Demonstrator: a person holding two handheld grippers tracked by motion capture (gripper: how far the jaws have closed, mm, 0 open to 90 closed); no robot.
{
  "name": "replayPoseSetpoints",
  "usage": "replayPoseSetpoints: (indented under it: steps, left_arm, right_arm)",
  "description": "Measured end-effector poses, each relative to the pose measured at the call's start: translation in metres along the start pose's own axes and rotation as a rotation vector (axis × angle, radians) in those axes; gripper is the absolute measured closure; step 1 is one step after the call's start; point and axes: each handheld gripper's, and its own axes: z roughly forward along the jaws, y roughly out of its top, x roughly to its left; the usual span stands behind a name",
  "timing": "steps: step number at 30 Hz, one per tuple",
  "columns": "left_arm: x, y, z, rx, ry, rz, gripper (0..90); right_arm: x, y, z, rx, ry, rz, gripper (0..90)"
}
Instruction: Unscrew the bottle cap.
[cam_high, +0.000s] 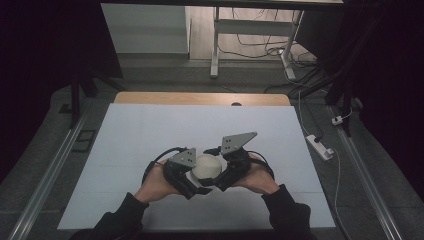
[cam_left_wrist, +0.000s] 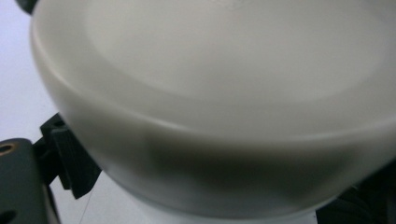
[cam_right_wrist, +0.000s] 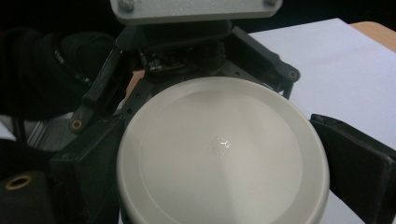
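Note:
A white round jar (cam_high: 207, 167) with a flat cream lid (cam_right_wrist: 219, 154) is held just above the white mat (cam_high: 150, 135), near its front middle. My right gripper (cam_right_wrist: 219, 177) is shut on the lid, one black jaw on each side of its rim. Coming in from the left, my left gripper (cam_high: 192, 181) is shut on the jar lower down. In the left gripper view the lid (cam_left_wrist: 219, 84) is very close, and the jar's white body (cam_left_wrist: 224, 217) sits under it between the jaws. Both hands hold the grippers close together.
The mat covers a wooden table (cam_high: 200, 98). On the floor to the right lie a power strip (cam_high: 320, 146) and cables. White desk legs (cam_high: 215, 50) stand beyond the table. Metal rails (cam_high: 55, 170) run along both sides.

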Motion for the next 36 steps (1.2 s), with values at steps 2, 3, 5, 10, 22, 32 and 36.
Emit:
replayPoseSetpoints:
  steps: [2, 3, 5, 10, 22, 32, 36]
  left_arm:
    - [0.001, 0.0, -0.002, -0.01, 0.035, -0.009, 7.4]
    - [0.002, -0.001, -0.003, -0.021, 0.066, -0.032, 7.4]
    - [0.003, -0.001, -0.004, -0.02, 0.084, -0.043, 7.4]
    - [0.006, -0.004, -0.004, -0.014, 0.184, -0.105, 7.4]
    - [0.003, -0.002, -0.002, -0.021, 0.268, -0.168, 7.4]
    - [0.002, -0.002, -0.004, -0.048, 0.135, -0.095, 7.4]
    - [0.003, -0.001, -0.006, -0.045, 0.06, -0.057, 7.4]
  right_arm:
    - [0.001, 0.004, -0.005, -0.04, -0.06, 0.03, 0.0]
    - [0.002, 0.006, -0.007, -0.05, -0.077, 0.041, 0.0]
    - [0.002, 0.007, -0.009, -0.064, -0.103, 0.057, 0.0]
    - [0.007, 0.011, -0.012, -0.067, -0.226, 0.159, 0.0]
    - [0.015, 0.008, 0.011, -0.053, -0.4, 0.165, 2.8]
    - [0.017, 0.006, 0.01, -0.045, -0.304, 0.122, 6.8]
    - [0.014, 0.006, 0.006, -0.046, -0.232, 0.1, 6.9]
